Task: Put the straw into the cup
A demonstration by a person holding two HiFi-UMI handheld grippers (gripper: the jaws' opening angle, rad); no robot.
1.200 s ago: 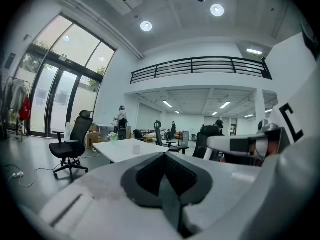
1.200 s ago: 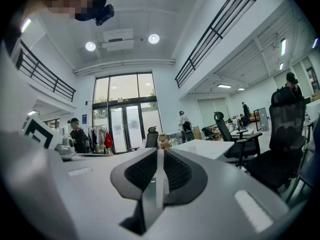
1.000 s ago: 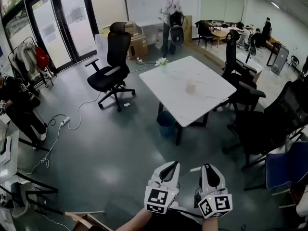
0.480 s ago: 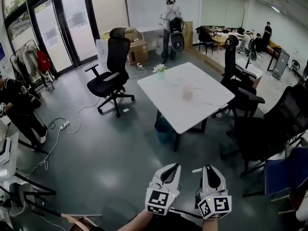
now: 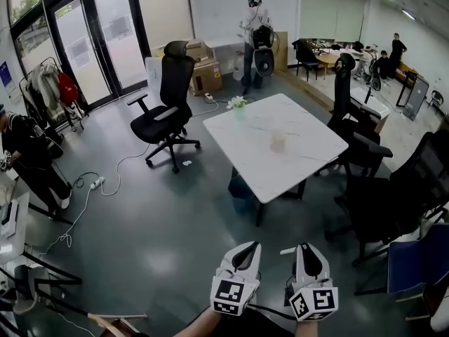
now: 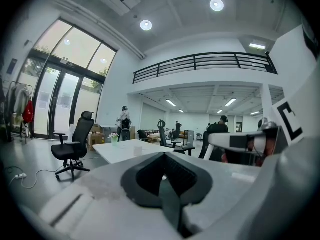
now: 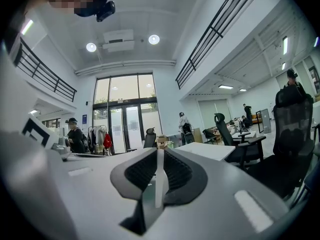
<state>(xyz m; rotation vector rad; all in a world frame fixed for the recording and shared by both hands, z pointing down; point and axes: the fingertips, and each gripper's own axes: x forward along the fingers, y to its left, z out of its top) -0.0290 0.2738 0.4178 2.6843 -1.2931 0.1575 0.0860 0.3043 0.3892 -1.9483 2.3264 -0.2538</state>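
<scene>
A pale cup (image 5: 278, 140) stands on the white marble table (image 5: 245, 142) across the room; the left gripper view shows the cup (image 6: 137, 150) as small and far off. My right gripper (image 5: 304, 247) is shut on a white straw (image 7: 158, 184), which stands upright between its pads. A short piece of the straw (image 5: 287, 250) pokes out to the gripper's left. Beside it my left gripper (image 5: 246, 246) is shut with nothing in it. Both grippers sit low in the head view, over grey floor, well short of the table.
A small plant in a vase (image 5: 238, 104) stands on the table's far corner, and a blue bin (image 5: 242, 185) sits under the table. A black office chair (image 5: 168, 93) is to its left and dark chairs (image 5: 379, 188) crowd its right. A cable (image 5: 105, 181) lies on the floor, and people stand at the back (image 5: 254, 27) and left (image 5: 28, 153).
The table and cup sit slightly lower and nearer in the head view. Both grippers keep the same pose side by side, the straw still gripped.
</scene>
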